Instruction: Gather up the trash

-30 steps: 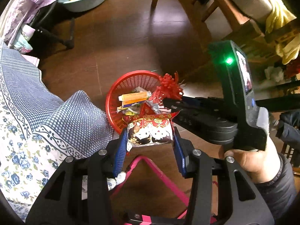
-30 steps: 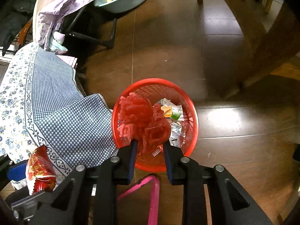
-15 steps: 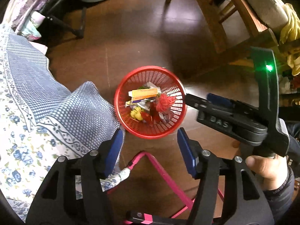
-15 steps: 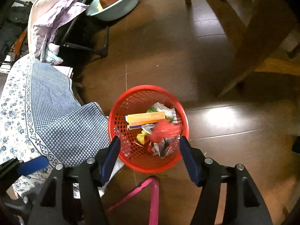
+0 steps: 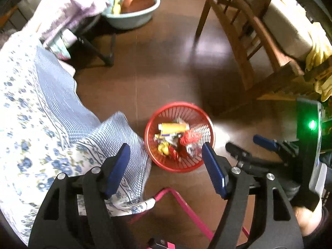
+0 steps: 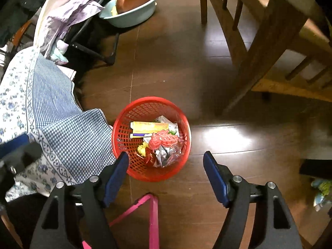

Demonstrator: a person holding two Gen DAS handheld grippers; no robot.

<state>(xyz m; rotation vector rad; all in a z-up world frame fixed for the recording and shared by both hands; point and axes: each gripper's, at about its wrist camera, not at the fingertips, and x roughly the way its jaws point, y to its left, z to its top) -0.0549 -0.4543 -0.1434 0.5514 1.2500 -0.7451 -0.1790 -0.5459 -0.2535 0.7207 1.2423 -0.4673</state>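
Two grippers: both point steeply down over a dark wooden floor, each with nothing between its blue pads.
Left gripper [image 5: 166, 166]: jaws opening, empty; the basket shows through the gap between them.
Right gripper [image 6: 166, 174]: jaws opening, likewise empty, with the basket's near rim at the left finger's tip in its own view.
Basket [image 6: 124, 128]: red, mesh-walled, standing upright on the floor just beside the hanging edge of a blue checked cloth [image 6: 78, 137].
Trash: lies inside the basket, a yellow box [image 6: 149, 127] on top, a red frilly bundle [image 6: 164, 140] beside it, and crumpled silvery wrappers [image 6: 166, 155] toward the near side.
Progress: judged from the load in the basket and the empty jaws, a drop-off looks finished and a fresh piece would be next.
Other trash: none that I can pick out on the floor, though the left view is smeared and something small at the right edge of the right view may count.
Risk, basket: it is light and open, so a finger catching the rim could tip it and spill the load.
Risk, cloth: its edge hangs close to the left finger and could snag.
Risk, pink frame [image 6: 153, 217]: the bars below the grippers could catch a low sweep.
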